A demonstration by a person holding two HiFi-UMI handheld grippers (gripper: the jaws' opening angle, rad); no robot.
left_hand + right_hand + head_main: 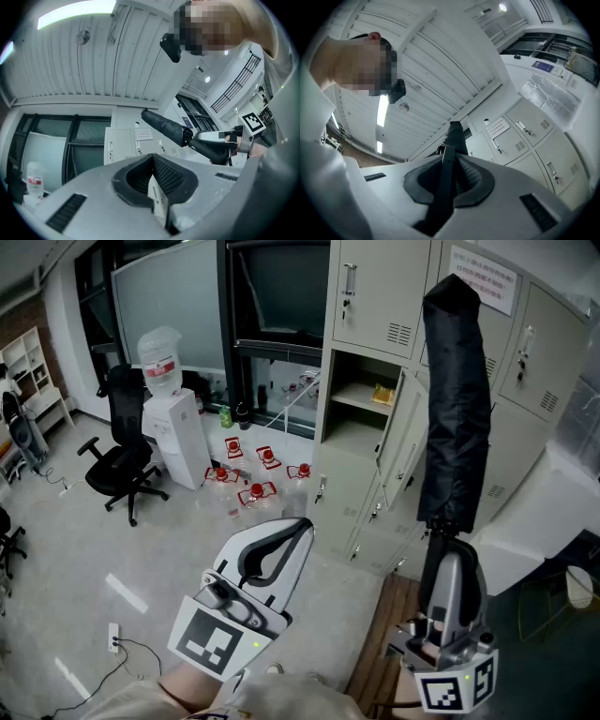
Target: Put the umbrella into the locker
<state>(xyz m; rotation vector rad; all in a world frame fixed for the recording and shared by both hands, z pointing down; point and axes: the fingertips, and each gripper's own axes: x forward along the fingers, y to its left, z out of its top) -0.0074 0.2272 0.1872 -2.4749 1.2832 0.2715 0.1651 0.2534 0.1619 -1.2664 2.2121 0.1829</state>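
Note:
My right gripper is shut on the handle of a black folded umbrella and holds it upright in front of the grey lockers. One locker compartment stands open, its door swung out just left of the umbrella. In the right gripper view the umbrella runs up from between the jaws of the right gripper. My left gripper hangs lower left, shut on nothing. From the left gripper view, past that gripper, the umbrella slants toward the lockers.
A water dispenser and a black office chair stand at the left. Several red-capped bottles sit on the floor by the lockers. A power strip with its cable lies at lower left.

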